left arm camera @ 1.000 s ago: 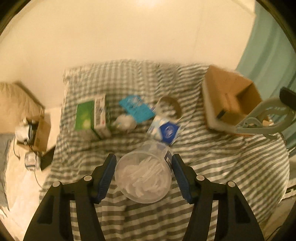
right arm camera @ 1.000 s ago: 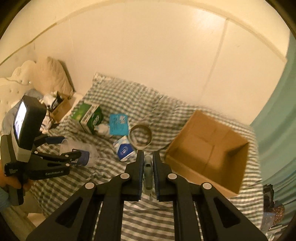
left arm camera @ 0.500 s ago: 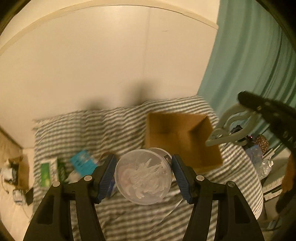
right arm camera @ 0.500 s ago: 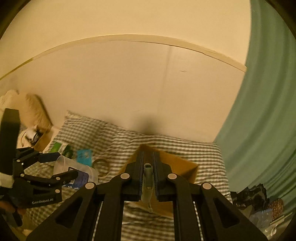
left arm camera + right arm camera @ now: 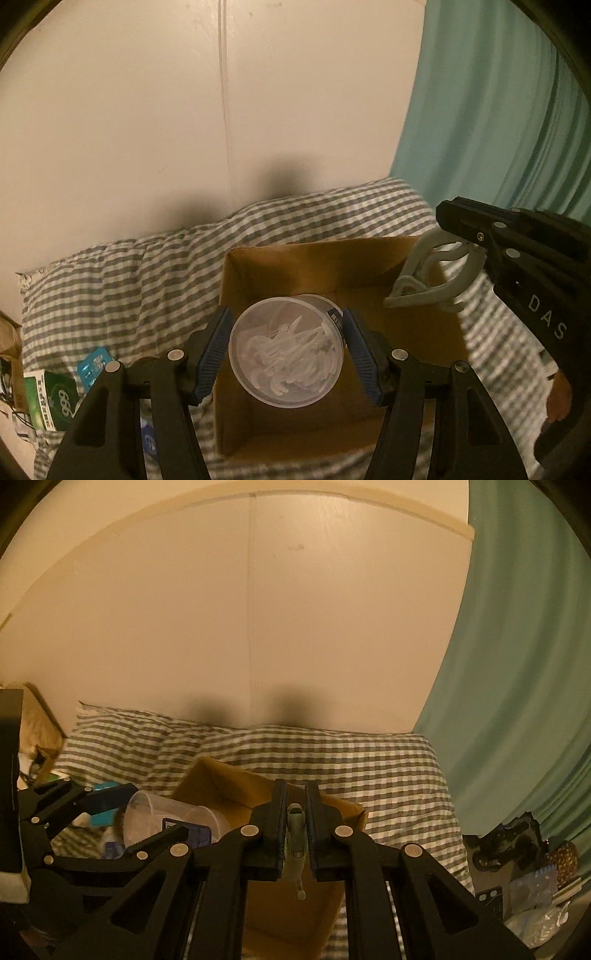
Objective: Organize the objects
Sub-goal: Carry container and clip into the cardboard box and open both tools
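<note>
Cardboard box [image 5: 258, 266]: open-topped on the striped bedding [image 5: 122, 280], floor looks bare.
Clear tub [image 5: 286, 350]: holds white plastic pieces, clamped by left gripper [image 5: 286, 354] over the box.
Right gripper [image 5: 295, 834]: jaws pinched narrow on a grey clip [image 5: 428, 284] above the box's right side.

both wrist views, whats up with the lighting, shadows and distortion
Left wrist view: dim warm yellow light, strong fisheye bending of the wall and curtain, black vignette in the corners, a dark shadow on the wall above the bed. Right wrist view: same yellow cast, two dark shadows on the wall, the ceiling line bowed.
</note>
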A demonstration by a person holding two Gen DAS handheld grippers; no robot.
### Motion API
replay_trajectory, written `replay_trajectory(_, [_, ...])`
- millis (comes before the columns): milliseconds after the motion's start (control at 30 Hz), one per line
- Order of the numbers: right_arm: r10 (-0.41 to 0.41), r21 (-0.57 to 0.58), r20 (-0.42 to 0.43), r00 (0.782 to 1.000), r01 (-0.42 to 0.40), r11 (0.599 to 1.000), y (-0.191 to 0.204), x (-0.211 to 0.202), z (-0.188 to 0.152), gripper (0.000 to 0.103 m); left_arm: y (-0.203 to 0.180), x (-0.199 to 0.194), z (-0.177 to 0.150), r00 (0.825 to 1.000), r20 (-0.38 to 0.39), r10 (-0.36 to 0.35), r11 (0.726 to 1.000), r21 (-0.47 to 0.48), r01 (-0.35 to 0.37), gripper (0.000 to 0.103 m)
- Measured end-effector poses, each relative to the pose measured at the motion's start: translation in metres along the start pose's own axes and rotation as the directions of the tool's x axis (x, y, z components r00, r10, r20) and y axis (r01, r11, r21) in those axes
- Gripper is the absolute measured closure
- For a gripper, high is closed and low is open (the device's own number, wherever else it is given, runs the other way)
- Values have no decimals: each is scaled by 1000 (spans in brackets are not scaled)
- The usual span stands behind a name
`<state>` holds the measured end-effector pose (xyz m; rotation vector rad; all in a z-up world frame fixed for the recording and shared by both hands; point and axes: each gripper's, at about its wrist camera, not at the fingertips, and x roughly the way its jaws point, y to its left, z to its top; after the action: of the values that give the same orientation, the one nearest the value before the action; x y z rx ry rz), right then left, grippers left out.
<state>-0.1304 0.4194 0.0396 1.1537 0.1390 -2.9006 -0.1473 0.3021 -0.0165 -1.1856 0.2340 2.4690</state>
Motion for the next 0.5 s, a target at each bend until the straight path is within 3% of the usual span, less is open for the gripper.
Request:
replay_trajectory(300, [-17,-48,-46,999,15,999,0,50,-24,94,-6,39,-12,999,-45,15,1000,11,-15,40])
replay_trajectory(500, [11,-11,-50,999,-12,1000,-5,42,-26,94,-8,22,-9,998,-53,31,999,15,-30,38])
